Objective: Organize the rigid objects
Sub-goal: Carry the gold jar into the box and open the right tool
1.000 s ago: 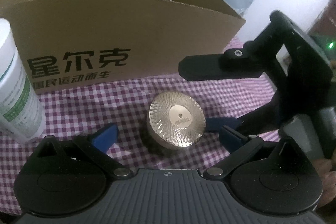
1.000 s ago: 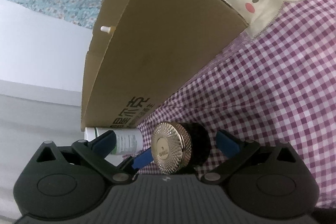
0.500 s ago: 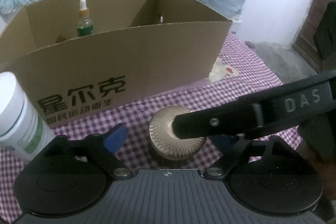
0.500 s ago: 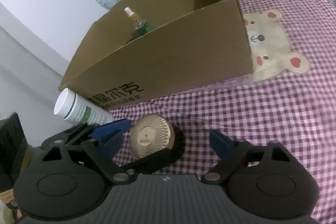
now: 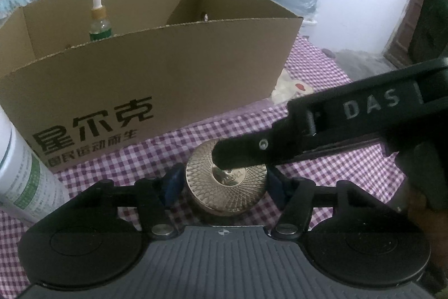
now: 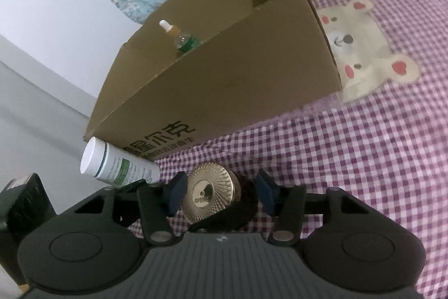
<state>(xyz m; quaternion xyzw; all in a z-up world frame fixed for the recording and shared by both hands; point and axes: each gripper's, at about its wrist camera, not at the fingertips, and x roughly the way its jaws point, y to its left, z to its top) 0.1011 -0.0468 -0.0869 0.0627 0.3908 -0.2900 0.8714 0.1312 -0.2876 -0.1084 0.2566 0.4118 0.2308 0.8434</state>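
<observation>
Closing both tools, left (image 5: 221, 185) and right (image 6: 221, 191), around jar (image 5: 225, 187) | pads not yet pressing | rigid, slick gold lid; gripping dark sides safest

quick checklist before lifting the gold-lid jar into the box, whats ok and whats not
1. Gold-lid jar between left tongs: ok; closing, contact cannot tell.
2. Jar also between right tongs, closing: not ok, both tongs crowd one jar.
3. Jar upright on checked cloth: ok.
4. Cardboard box open: ok.
5. Room beside dropper bottle inside: cannot tell.
6. White bottle clear of jar: ok.
</observation>
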